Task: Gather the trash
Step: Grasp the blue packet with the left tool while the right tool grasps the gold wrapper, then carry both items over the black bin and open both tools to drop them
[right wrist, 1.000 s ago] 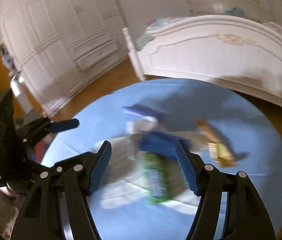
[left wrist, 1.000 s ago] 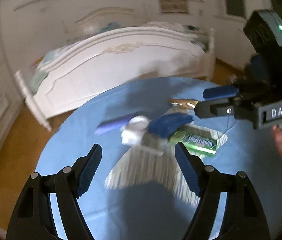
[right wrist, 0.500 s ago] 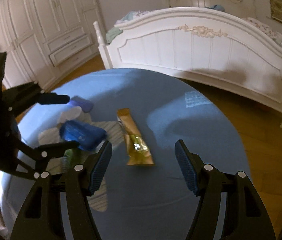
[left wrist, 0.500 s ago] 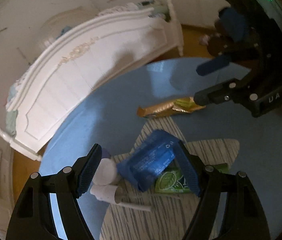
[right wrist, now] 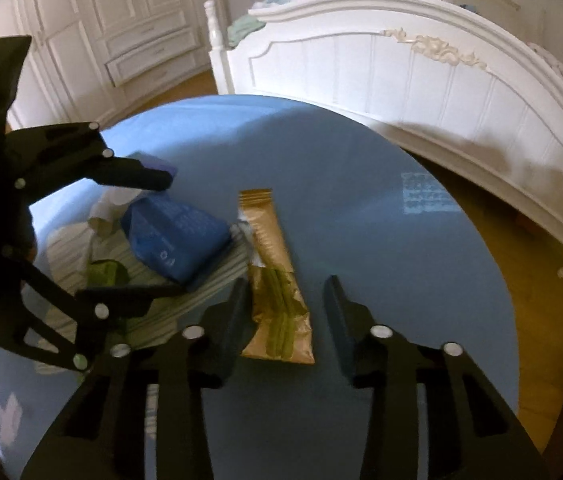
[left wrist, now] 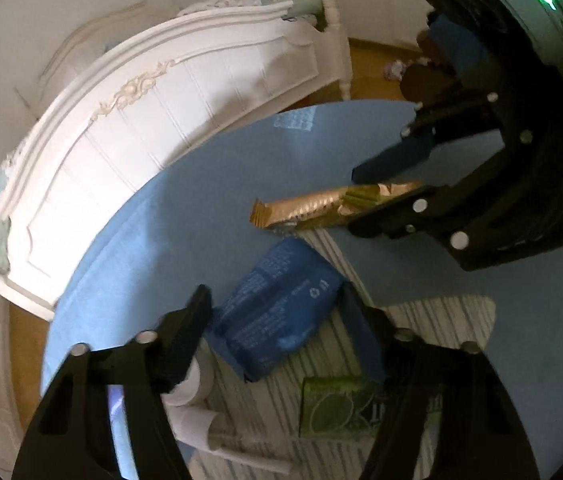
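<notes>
On a round blue table (left wrist: 201, 220) lies a blue packet (left wrist: 277, 316), partly on a striped mat (left wrist: 421, 320). My left gripper (left wrist: 275, 300) straddles it, jaws closing, pads close to its edges but not pressing. The same packet (right wrist: 173, 236) shows between the left fingers (right wrist: 141, 178) in the right wrist view. A gold snack wrapper (right wrist: 277, 300) lies between the fingers of my right gripper (right wrist: 287, 292). Those jaws are closing too, with a gap still showing at the right pad. The wrapper (left wrist: 309, 208) runs into the right gripper's fingers (left wrist: 393, 160).
A green packet (left wrist: 345, 404) and crumpled white paper cups (left wrist: 189, 392) lie on the mat beside the blue packet. A white bed footboard (right wrist: 441, 80) stands just beyond the table. White wardrobes (right wrist: 121, 20) are at the far left, with wooden floor (right wrist: 501, 240) around.
Both grippers came down close to the table. The left jaws narrowed around the blue packet. The right gripper shifted from the pile to the gold wrapper and narrowed around it.
</notes>
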`<action>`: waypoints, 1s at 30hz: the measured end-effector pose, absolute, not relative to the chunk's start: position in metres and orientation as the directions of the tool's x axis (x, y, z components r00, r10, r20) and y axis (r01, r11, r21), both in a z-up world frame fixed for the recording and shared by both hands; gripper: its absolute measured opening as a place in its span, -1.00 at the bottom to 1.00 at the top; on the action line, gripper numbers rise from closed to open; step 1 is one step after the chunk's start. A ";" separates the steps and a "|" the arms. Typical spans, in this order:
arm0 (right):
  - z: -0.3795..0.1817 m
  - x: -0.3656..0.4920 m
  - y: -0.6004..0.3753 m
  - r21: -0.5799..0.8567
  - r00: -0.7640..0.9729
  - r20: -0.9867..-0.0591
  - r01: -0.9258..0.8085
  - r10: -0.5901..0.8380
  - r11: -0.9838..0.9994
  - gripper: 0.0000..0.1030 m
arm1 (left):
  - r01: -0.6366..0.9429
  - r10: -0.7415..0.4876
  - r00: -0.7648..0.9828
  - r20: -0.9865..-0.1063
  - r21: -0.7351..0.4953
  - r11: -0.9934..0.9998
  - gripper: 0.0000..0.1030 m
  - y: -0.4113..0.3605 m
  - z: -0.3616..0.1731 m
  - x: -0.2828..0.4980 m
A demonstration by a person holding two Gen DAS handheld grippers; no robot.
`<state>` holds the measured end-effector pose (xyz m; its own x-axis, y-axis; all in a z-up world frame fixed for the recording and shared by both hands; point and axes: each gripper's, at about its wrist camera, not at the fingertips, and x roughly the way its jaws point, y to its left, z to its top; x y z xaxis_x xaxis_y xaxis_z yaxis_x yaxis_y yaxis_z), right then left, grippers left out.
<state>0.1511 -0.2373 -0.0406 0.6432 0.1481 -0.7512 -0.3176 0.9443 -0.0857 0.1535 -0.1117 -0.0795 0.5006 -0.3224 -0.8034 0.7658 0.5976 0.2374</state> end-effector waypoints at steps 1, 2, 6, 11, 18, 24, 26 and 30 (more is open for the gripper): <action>-0.041 0.151 -0.239 -0.074 0.645 -0.749 -0.308 0.151 0.949 -0.47 | 0.755 -0.320 0.504 -0.802 0.229 0.615 0.08 -0.112 -0.080 0.153; -0.041 0.151 -0.241 -0.061 0.645 -0.748 -0.298 0.154 0.953 -0.53 | 0.737 -0.310 0.516 -0.799 0.230 0.635 -0.01 -0.113 -0.080 0.154; -0.040 0.145 -0.254 0.060 0.636 -0.737 -0.275 0.228 0.960 -0.61 | 0.692 -0.315 0.545 -0.777 0.205 0.692 -0.39 -0.109 -0.074 0.156; -0.032 0.125 -0.268 0.165 0.661 -0.691 -0.248 0.291 0.955 -0.61 | 0.657 -0.378 0.541 -0.751 0.097 0.747 -0.43 -0.092 -0.058 0.151; -0.016 0.100 -0.271 0.277 0.694 -0.625 -0.229 0.356 0.933 -0.61 | 0.617 -0.429 0.577 -0.695 0.027 0.787 -0.42 -0.073 -0.025 0.117; -0.004 0.078 -0.247 0.301 0.689 -0.604 -0.269 0.401 0.915 -0.61 | 0.516 -0.429 0.632 -0.645 -0.062 0.854 -0.41 -0.020 -0.004 0.079; -0.002 0.074 -0.232 0.293 0.679 -0.605 -0.295 0.415 0.909 -0.61 | 0.472 -0.409 0.656 -0.634 -0.078 0.878 -0.41 0.000 -0.001 0.069; 0.002 0.071 -0.199 0.288 0.652 -0.611 -0.345 0.449 0.893 -0.61 | 0.352 -0.354 0.718 -0.600 -0.126 0.928 -0.41 0.051 0.006 0.042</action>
